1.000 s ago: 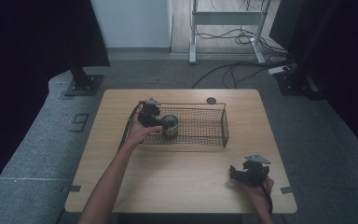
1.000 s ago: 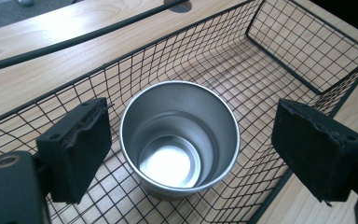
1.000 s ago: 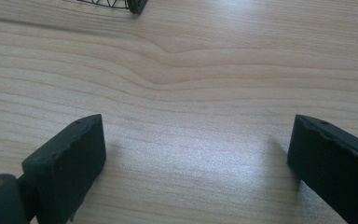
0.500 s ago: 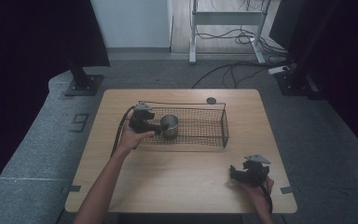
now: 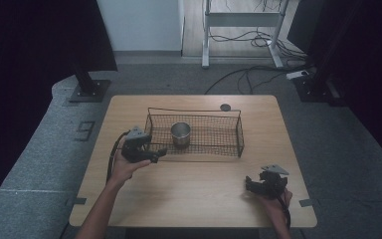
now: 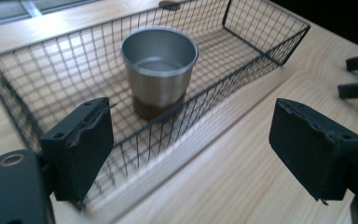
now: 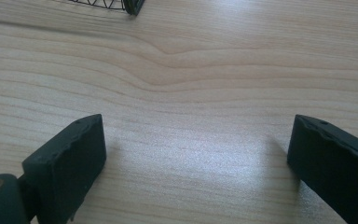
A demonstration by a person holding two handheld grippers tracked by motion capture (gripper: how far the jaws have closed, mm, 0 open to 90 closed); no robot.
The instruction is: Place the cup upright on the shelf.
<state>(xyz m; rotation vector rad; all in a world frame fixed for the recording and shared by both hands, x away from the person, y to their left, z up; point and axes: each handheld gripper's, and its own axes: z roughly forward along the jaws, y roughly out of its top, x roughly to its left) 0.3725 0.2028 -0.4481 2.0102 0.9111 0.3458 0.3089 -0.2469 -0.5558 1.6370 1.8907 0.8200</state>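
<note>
Standing upright in wire basket (image 5: 238, 130): steel cup (image 5: 180, 133)

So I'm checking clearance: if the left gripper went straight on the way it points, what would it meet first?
Probably the near wall of the black wire mesh basket, just ahead of the open left gripper; the steel cup stands behind it, though depth is uncertain.
</note>
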